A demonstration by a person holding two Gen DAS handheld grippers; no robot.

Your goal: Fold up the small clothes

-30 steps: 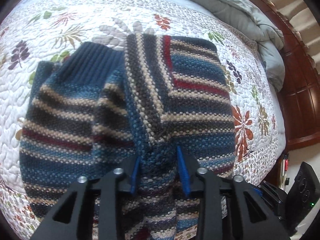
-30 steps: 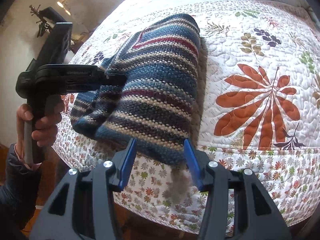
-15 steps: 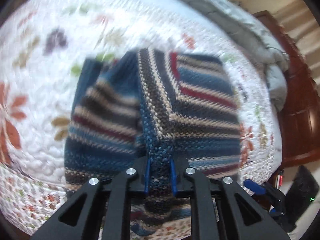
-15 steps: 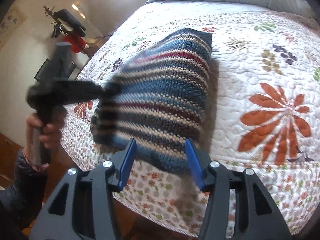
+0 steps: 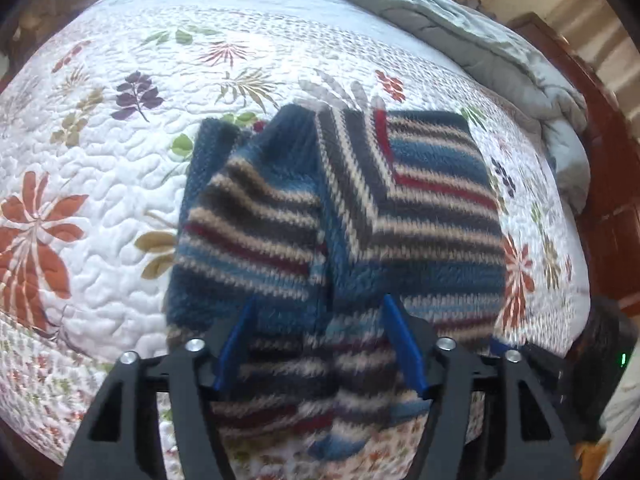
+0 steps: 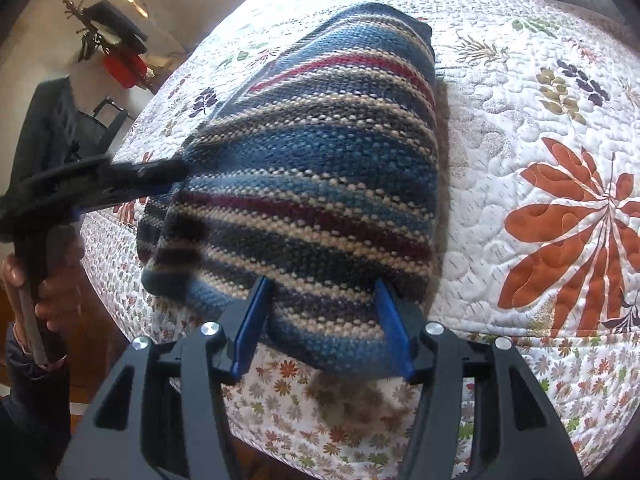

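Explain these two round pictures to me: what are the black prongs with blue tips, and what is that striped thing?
No robot here: a person carries a hand-held two-finger gripper in each hand, each with a wide-angle camera looking along its fingers. One picture is from the left gripper, the other from the right gripper. A partly folded blue, cream and red striped knitted sweater lies at the edge of a white floral quilted bedspread, with a grey duvet bunched behind. Both grippers are open around the sweater's near edge; neither holds anything.

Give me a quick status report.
Both grippers open: left, right. Striped knit sweater part-folded on floral quilt. Nothing obstructing.
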